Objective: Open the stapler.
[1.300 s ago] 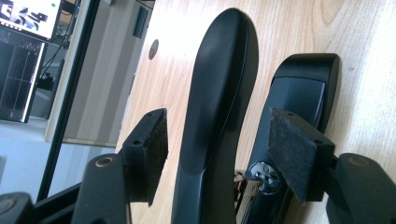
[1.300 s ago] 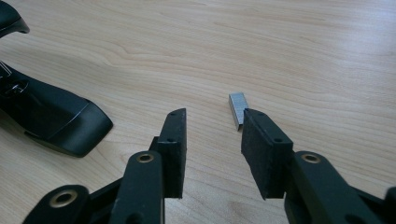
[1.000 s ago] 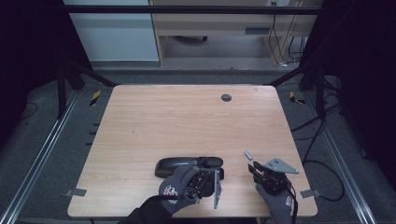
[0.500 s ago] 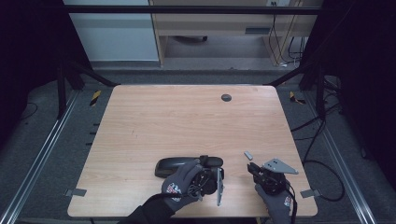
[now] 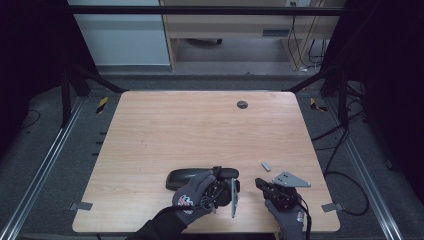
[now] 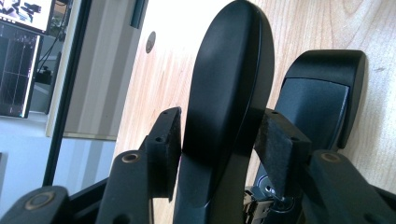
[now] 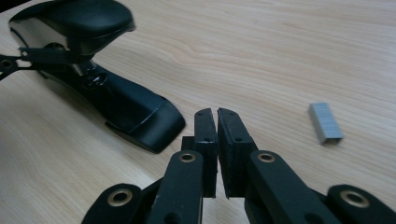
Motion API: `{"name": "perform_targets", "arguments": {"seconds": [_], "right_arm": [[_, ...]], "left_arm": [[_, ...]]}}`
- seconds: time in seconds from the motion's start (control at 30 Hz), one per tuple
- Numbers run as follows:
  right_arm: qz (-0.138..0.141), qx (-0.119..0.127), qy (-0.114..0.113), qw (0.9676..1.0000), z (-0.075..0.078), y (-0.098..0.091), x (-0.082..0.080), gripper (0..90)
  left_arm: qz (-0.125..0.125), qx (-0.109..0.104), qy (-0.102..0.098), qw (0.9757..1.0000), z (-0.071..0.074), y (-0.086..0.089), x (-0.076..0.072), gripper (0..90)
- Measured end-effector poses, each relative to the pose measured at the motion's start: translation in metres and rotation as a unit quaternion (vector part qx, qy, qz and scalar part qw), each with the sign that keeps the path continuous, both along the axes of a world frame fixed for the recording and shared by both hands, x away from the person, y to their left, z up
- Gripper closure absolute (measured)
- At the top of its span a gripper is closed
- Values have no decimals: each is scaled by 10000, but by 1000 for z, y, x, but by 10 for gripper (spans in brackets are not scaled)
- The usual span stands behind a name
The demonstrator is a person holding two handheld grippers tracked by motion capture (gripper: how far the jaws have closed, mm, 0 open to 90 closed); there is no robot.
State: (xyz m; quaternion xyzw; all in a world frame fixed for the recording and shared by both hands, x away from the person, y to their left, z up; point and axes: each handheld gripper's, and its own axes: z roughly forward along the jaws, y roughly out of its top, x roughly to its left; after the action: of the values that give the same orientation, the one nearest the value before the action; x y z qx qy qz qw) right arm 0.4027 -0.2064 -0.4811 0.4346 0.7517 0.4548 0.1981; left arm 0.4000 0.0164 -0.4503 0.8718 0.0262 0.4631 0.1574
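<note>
A black stapler [image 5: 185, 176] lies hinged open on the wooden table [image 5: 200, 130] near the front edge. My left gripper [image 5: 220, 187] is rolled on its side at the stapler's right end. Its jaws have just been closing, and both pads [image 6: 168, 140] now press on the stapler's raised top arm [image 6: 229, 70], with the base [image 6: 317, 98] lying beyond it. My right gripper [image 5: 259, 182] rests low on the table to the right and has just closed, shut with nothing between its jaws [image 7: 217, 114]. A grey strip of staples [image 7: 325, 122] lies just beyond it, apart from it.
The staple strip [image 5: 265, 166] sits between the right gripper and the table's right edge. A round dark grommet [image 5: 242, 104] is set in the far part of the table. Black frame posts and cables stand around the table, and a cabinet stands behind it.
The right gripper's jaws have come together. The left hand has settled a little closer over the stapler's right end. Neither hand has travelled across the table.
</note>
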Motion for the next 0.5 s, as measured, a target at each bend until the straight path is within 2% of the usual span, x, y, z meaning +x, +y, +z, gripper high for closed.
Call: {"name": "perform_targets", "arguments": {"seconds": [0.1,0.2,0.5], "right_arm": [[72,-6,10,10000,-1,5,1,873],[150,97,45,9998,-2,11,2,882],[342,288,156,9989,-8,31,9,900]], "left_arm": [[-10,-20,-12,10000,-1,0,1,529],[-45,-2,-63,10000,-2,-1,1,537],[-55,160,-96,9998,-2,-8,1,542]]}}
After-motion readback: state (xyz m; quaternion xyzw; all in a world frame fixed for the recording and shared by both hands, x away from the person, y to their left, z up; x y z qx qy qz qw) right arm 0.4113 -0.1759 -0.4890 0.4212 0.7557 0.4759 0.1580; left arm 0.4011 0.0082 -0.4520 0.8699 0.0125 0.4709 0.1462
